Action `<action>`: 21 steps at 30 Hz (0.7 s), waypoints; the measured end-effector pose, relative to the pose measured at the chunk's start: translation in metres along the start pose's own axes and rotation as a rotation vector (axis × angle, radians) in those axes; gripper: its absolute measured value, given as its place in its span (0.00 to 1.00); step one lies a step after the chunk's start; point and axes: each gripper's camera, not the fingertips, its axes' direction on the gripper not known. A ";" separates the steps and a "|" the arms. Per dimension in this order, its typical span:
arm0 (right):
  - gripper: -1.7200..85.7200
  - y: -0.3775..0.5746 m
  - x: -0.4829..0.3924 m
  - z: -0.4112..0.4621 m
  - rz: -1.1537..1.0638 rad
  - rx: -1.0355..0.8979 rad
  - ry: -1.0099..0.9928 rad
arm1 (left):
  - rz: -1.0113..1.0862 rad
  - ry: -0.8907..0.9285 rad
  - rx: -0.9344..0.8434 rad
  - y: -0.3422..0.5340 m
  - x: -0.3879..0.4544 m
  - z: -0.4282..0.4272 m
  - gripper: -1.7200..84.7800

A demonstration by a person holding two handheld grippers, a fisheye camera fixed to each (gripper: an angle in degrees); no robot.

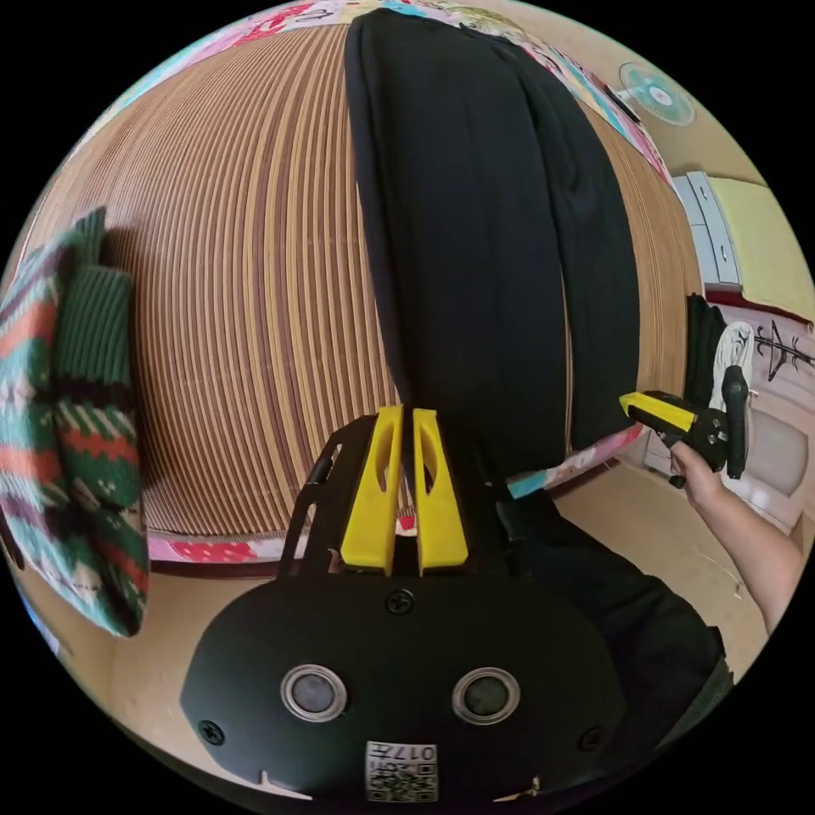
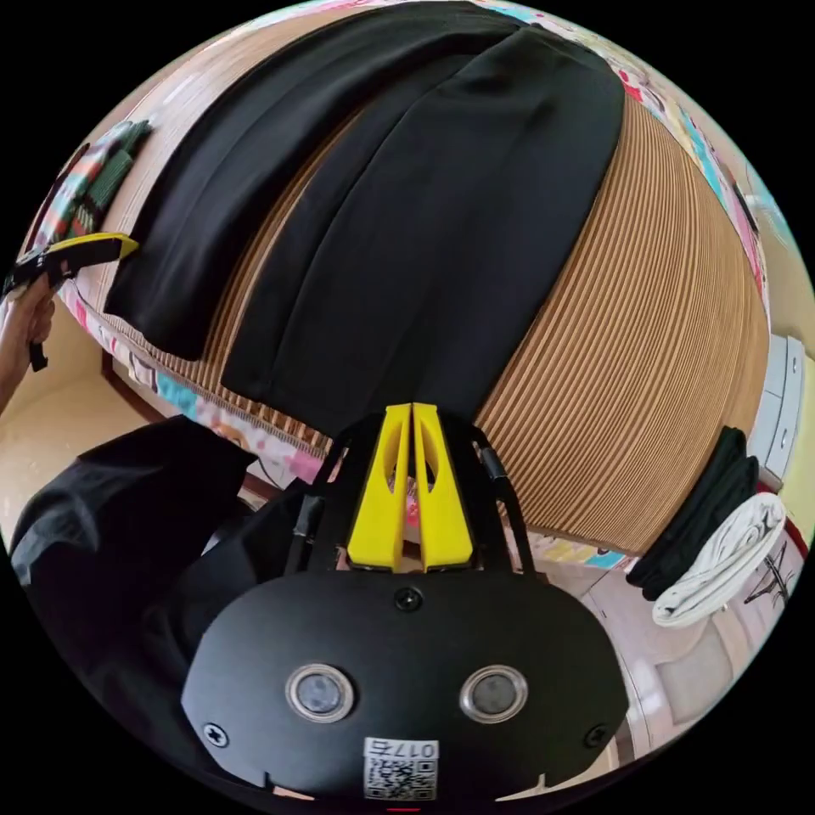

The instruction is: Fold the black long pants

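Lying flat on striped mat (image 1: 255,255), black long pants (image 1: 475,212), both grippers' fingers together, label unreadable.

The left tool (image 1: 406,412) points forward with its two yellow jaws drawn nearly together, a thin slit between them and nothing gripped. The right tool (image 2: 412,407) is posed alike, jaws almost touching and empty. In the left gripper view, the right hand (image 1: 698,469) grips its tool's handle, forearm bare. In the right gripper view, the left hand (image 2: 25,327) holds its tool.
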 end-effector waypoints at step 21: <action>0.13 0.176 0.122 0.077 0.544 -0.041 -0.766 | -0.680 0.605 -0.102 0.144 -0.143 0.023 0.01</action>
